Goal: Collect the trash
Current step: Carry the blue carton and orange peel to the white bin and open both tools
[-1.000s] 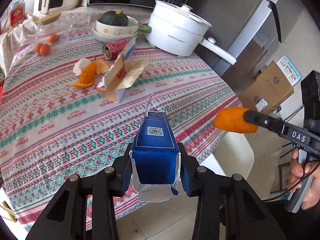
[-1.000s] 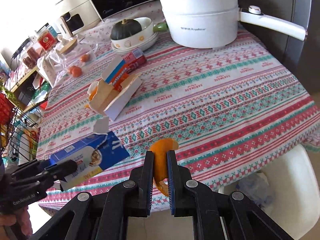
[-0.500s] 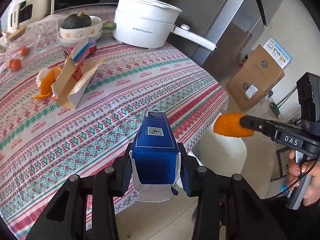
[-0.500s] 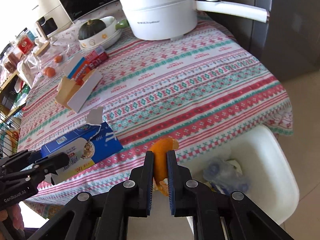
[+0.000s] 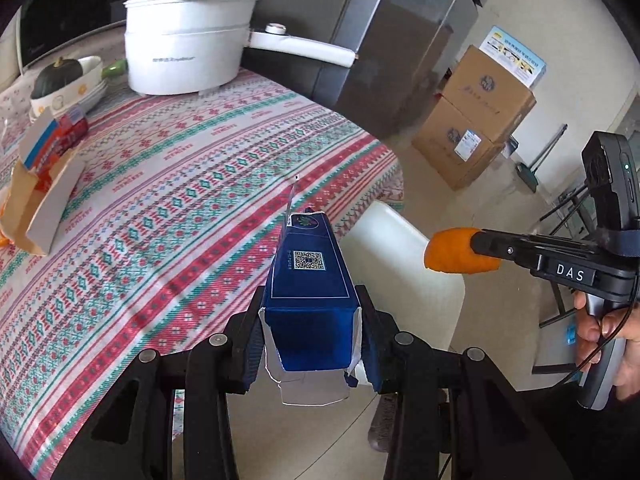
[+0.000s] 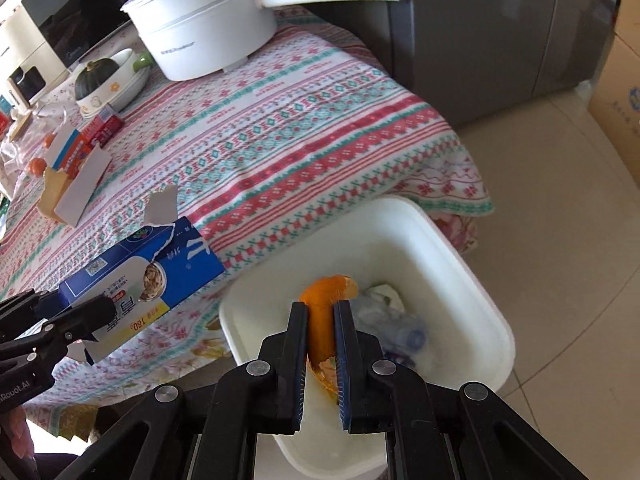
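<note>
Overhead, right gripper (image 6: 320,320) tilts orange peel (image 6: 324,300) above bin (image 6: 460,248).

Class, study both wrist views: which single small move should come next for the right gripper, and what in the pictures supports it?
Probably open the right gripper: it is shut on the orange peel, which hangs over the open white bin, so the peel should fall in beside the trash already there.

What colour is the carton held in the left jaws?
Dark blue carton with white and yellow on its printed side, best seen from the right wrist view.
</note>
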Action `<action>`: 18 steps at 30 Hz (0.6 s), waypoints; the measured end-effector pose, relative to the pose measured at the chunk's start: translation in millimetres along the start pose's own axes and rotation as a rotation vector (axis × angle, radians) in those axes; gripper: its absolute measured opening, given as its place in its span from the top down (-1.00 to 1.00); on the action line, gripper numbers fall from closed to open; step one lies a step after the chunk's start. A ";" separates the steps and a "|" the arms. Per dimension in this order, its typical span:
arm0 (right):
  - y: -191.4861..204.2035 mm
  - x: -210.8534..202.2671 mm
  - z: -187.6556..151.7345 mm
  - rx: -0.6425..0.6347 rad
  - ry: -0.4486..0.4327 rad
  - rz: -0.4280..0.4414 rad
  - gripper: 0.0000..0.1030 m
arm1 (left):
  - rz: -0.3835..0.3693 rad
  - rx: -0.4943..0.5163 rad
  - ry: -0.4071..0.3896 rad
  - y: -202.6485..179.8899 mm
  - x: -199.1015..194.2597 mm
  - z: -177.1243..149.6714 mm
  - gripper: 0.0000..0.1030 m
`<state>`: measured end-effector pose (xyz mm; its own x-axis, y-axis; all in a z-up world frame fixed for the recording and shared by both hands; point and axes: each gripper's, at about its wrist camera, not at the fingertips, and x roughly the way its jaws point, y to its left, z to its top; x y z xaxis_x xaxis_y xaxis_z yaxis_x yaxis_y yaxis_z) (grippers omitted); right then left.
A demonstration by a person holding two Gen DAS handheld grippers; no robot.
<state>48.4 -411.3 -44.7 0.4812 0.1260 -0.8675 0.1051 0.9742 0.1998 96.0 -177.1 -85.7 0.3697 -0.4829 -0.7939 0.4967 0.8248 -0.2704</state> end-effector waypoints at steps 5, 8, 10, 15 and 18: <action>-19.9 -3.0 -4.9 0.038 0.004 -0.011 0.78 | -0.055 0.063 -0.006 -26.4 7.4 -1.7 0.17; -24.6 -1.8 -6.9 0.043 0.012 -0.019 0.78 | -0.074 0.094 0.015 -38.7 17.4 -4.6 0.17; -26.7 0.4 -8.0 0.044 0.020 -0.024 0.78 | -0.072 0.110 0.036 -44.5 28.1 -6.8 0.17; -29.0 3.3 -10.2 0.044 0.030 -0.033 0.77 | -0.048 0.131 0.071 -45.8 55.8 -11.6 0.15; -29.7 5.0 -11.3 0.045 0.036 -0.039 0.77 | -0.037 0.133 0.088 -41.8 69.8 -11.6 0.03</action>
<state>37.8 -437.5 -60.1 0.4447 0.0954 -0.8906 0.1630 0.9691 0.1852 91.9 -241.9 -136.1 0.2824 -0.4796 -0.8308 0.6099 0.7582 -0.2304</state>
